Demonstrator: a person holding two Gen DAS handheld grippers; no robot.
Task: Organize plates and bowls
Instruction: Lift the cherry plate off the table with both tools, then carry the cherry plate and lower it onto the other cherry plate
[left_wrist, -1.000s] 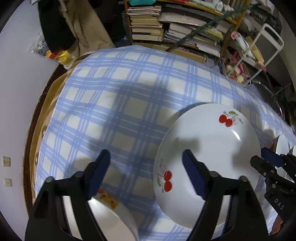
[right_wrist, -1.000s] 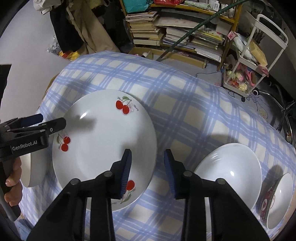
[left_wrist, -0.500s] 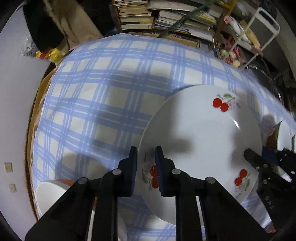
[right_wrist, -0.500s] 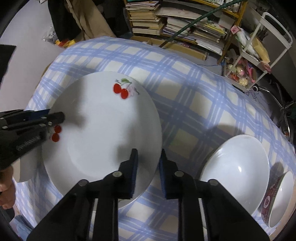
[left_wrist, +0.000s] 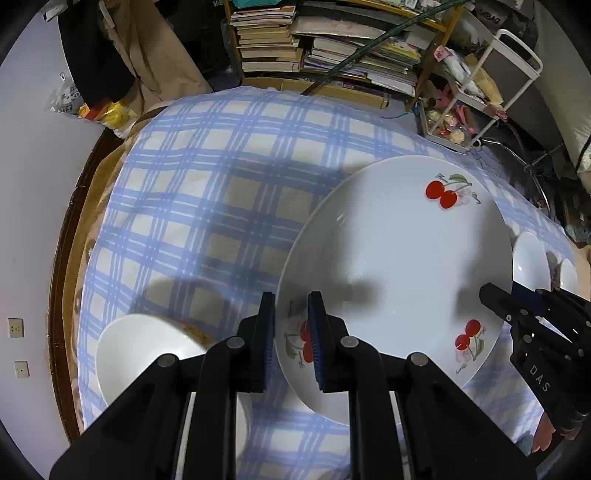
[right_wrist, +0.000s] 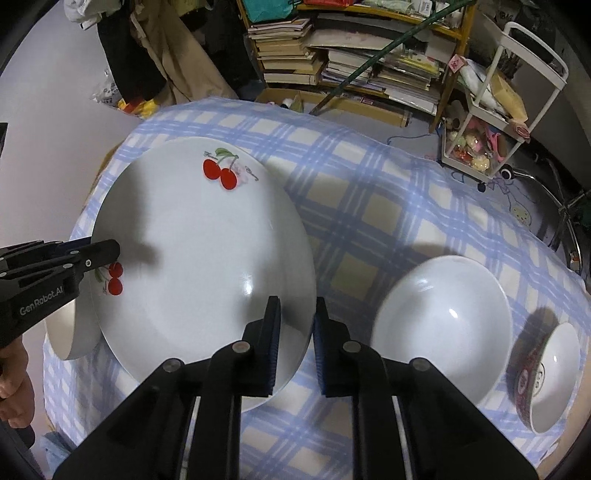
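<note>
Cherry plate (left_wrist: 391, 266) lifted off tablecloth (left_wrist: 207, 192); left claw (left_wrist: 291, 332) and right claw (right_wrist: 295, 332) clamped on opposite rims.

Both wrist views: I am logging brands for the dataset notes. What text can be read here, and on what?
"GenRobot.AI": on the left claw body, right wrist view.
"DAS": on the right claw body, left wrist view; it may be cut off.
Script beside the cherries on the plate: too small to read.
Markings on the patterned bowl: blurred.
Book spines on the shelf: unreadable.

Both grippers, left gripper (left_wrist: 291, 334) and right gripper (right_wrist: 296, 339), clamped
</note>
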